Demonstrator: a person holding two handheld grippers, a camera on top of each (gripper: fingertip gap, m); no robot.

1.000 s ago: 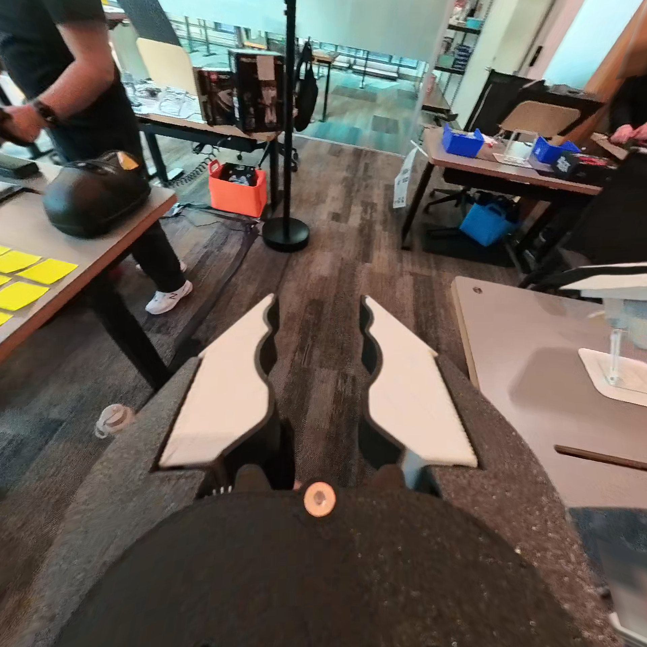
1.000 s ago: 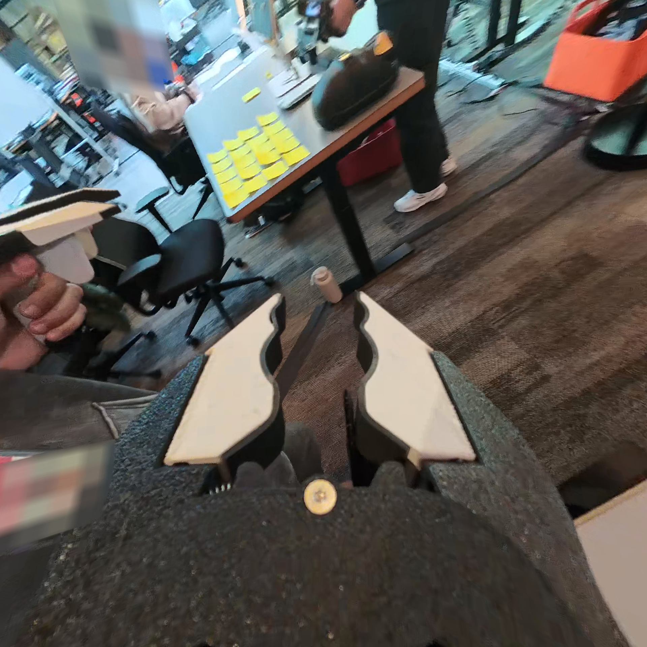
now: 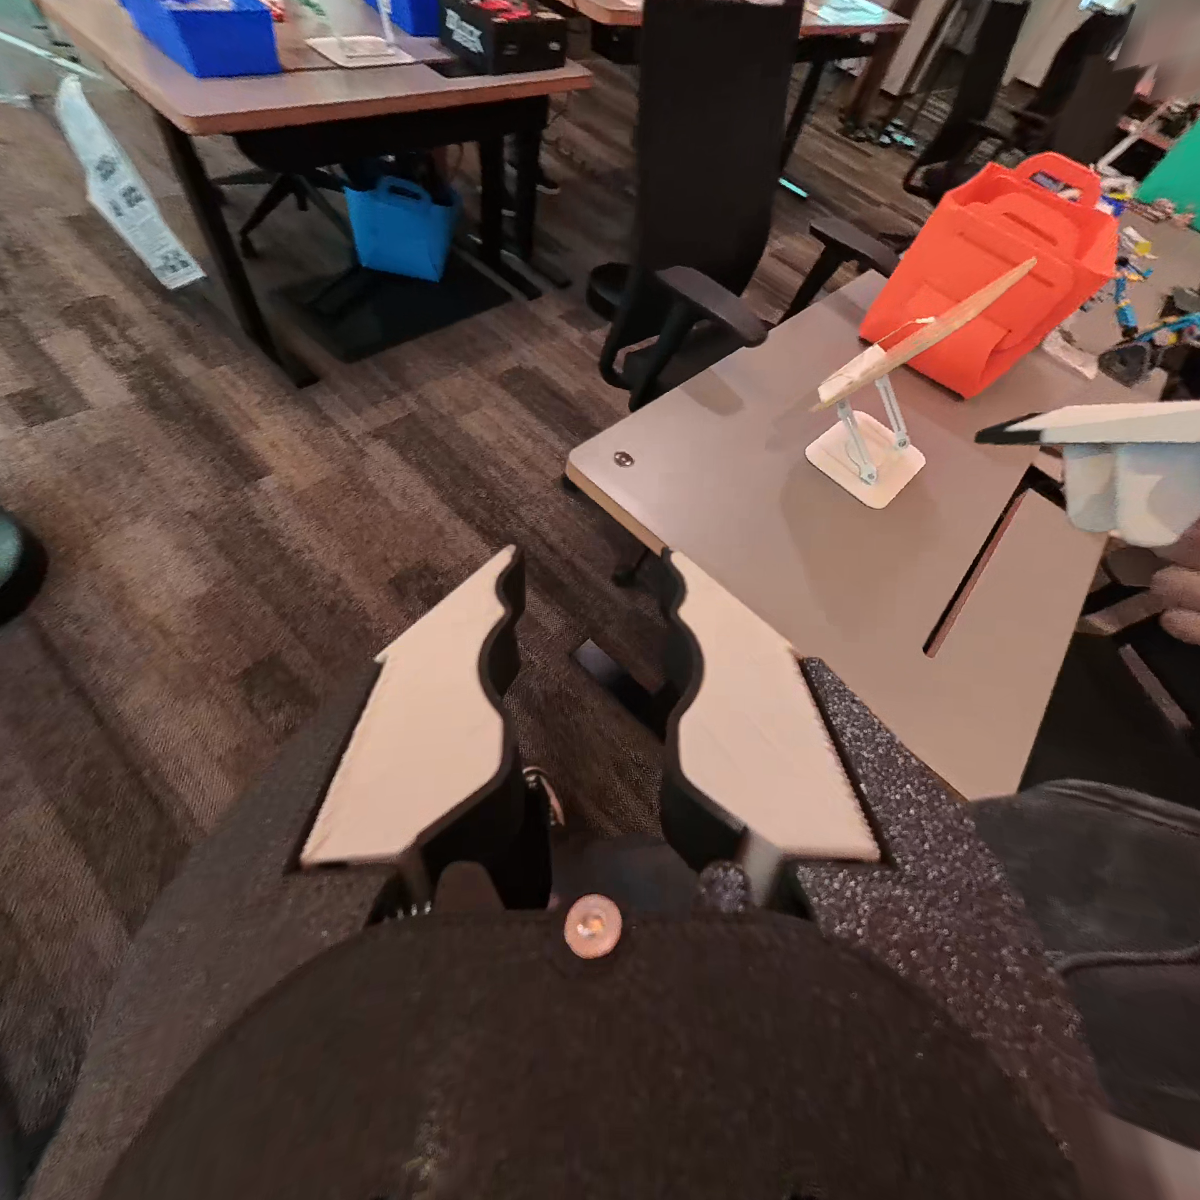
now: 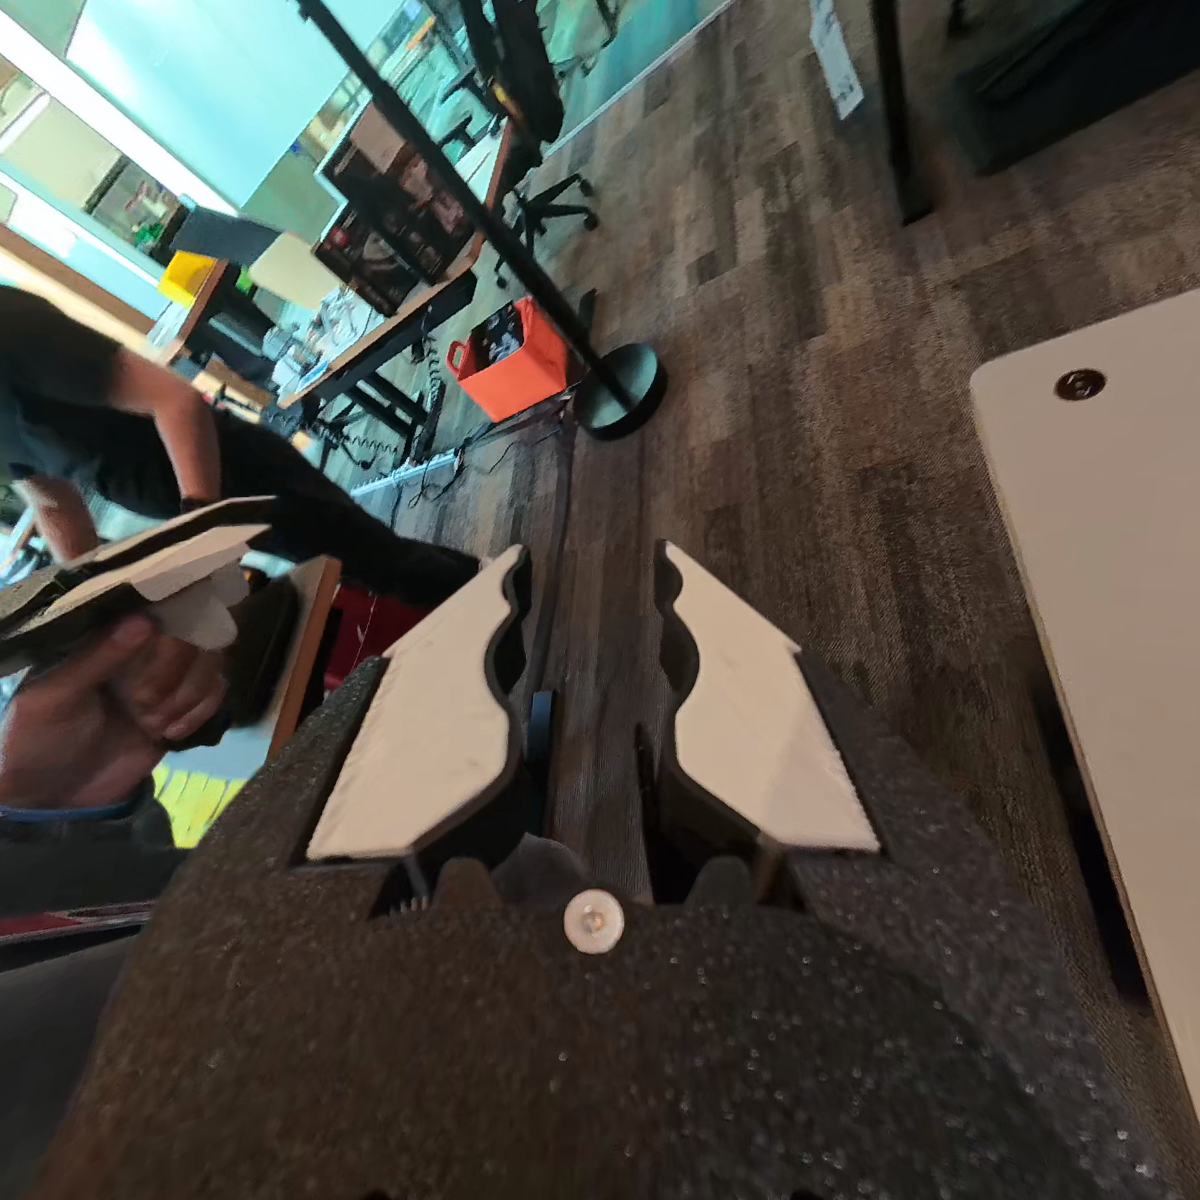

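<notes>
Both sets of jaws parted, empty; left gripper over carpet beside bench; right gripper above carpet, perhaps tilted; white stand on bench.

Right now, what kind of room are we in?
Most likely an open office or lab workspace: carpet-tile floor, desks on black legs such as the brown desk carrying blue bins, and a black office chair. Both grippers hang open over the floor.
</notes>
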